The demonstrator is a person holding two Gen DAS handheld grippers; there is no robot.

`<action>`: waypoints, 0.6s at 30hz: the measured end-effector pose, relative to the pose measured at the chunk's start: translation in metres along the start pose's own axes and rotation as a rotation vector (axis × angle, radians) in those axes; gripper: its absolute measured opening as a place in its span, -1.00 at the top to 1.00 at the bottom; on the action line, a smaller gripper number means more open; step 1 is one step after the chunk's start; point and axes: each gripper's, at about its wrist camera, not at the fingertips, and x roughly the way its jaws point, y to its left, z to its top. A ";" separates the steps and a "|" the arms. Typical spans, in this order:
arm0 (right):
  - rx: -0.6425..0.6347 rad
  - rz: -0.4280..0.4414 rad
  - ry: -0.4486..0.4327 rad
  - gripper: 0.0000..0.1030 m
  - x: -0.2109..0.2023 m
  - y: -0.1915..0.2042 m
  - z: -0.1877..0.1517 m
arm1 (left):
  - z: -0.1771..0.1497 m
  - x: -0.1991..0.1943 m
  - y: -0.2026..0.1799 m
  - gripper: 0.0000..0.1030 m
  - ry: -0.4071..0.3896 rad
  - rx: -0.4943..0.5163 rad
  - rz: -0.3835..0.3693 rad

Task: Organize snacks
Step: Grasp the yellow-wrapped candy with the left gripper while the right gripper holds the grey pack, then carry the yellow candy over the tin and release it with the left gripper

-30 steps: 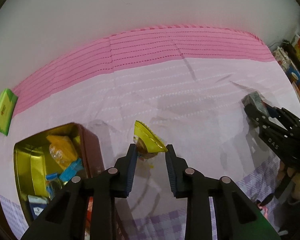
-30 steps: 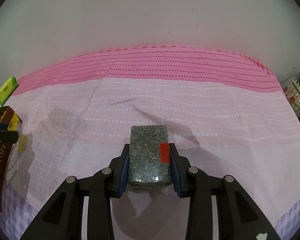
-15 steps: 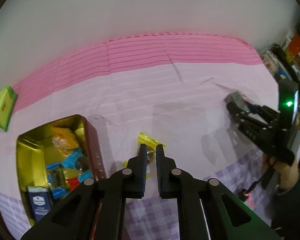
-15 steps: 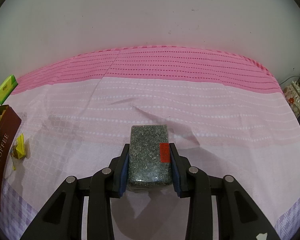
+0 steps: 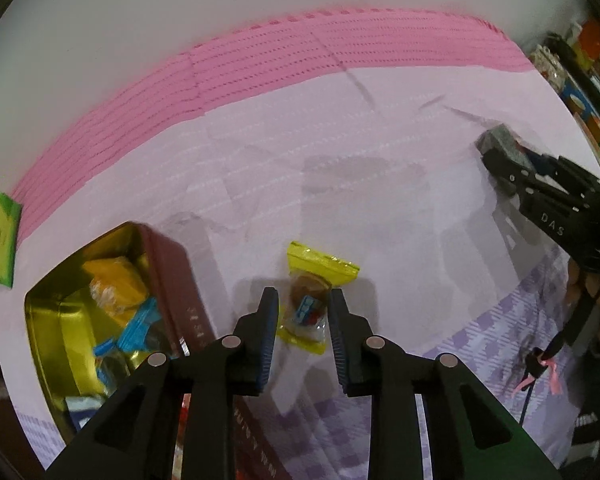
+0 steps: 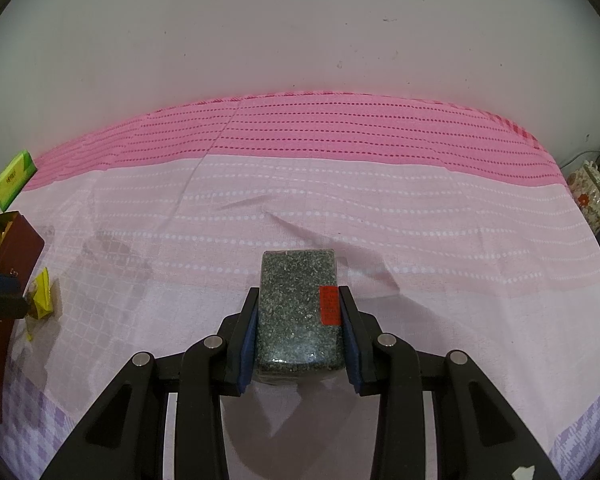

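Left claw [image 5: 303,316] reopened around yellow candy [image 5: 314,300], right claw [image 5: 508,156] – "DAS" lettering

Left gripper [image 5: 303,295] pointing steeply down, jaws apart, right gripper [image 6: 299,292] jaws clamped

You have a cloth [image 6: 380,216] of pale pink with white dotted lines, a deep pink band behind, lilac checks in front. The block [image 6: 298,308] is speckled grey with a red label [image 6: 330,305]; the tin [image 5: 172,280] maroon outside, gold inside; the wrapper [image 5: 320,264] yellow.
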 end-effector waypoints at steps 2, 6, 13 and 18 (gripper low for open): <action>0.000 0.001 0.000 0.34 0.000 0.000 0.000 | 0.003 0.006 -0.003 0.48 0.010 0.013 0.010; 0.002 0.002 0.000 0.34 0.000 0.000 0.000 | 0.009 0.016 -0.005 0.48 0.025 0.026 0.015; 0.002 0.001 0.000 0.34 0.000 -0.001 0.000 | 0.012 0.021 -0.003 0.50 0.017 0.003 0.009; 0.002 0.001 -0.001 0.34 0.000 -0.001 0.000 | 0.006 0.014 -0.005 0.51 0.003 0.000 0.018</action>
